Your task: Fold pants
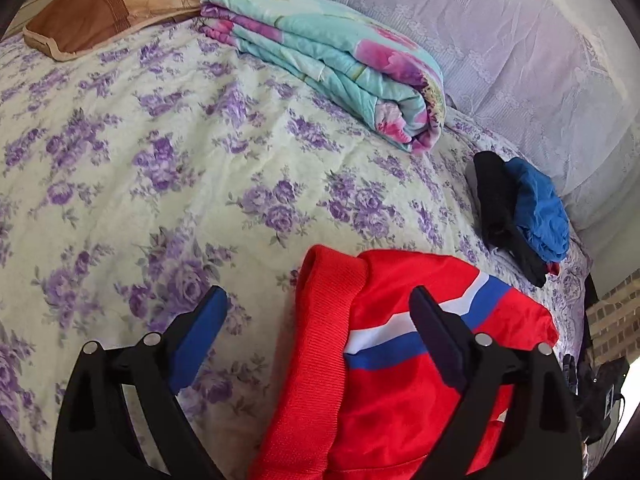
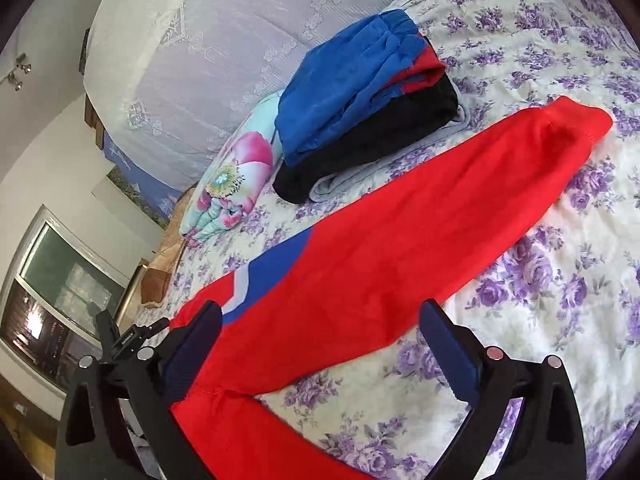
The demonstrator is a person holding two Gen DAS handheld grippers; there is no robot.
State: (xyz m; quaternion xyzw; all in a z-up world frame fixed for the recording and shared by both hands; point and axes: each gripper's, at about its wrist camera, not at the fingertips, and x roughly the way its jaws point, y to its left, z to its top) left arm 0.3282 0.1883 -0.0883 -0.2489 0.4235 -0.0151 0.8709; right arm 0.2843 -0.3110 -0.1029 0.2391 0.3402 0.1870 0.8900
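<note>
My left claw (image 1: 320,300) hangs low over the bed (image 1: 160,160), tilted down toward its flowered purple cover, with its two fingers spread wide and nothing pinched between them. The ribbed waistband end of the red pants (image 1: 400,380) lies between and under those fingers, with the blue and white stripe running beneath my right-hand finger; whether either finger touches the cloth I cannot tell. My right claw (image 2: 320,320) is angled along the length of the red pants (image 2: 380,240), and its fingers are also spread wide, holding nothing. The leg stretches away from it across the bed (image 2: 560,280) to the cuffed end, lying flat on the cover, and the left-hand finger sits over the striped edge of the fabric. Just beside the leg rests a stack of folded clothes (image 2: 360,112), blue on top, then red, black and grey at the bottom; in my left view the same stack of folded clothes (image 1: 520,208) lies beyond the pants. A folded floral quilt (image 1: 328,64) sits further up the bed, near a brown pillow (image 1: 120,8)
</note>
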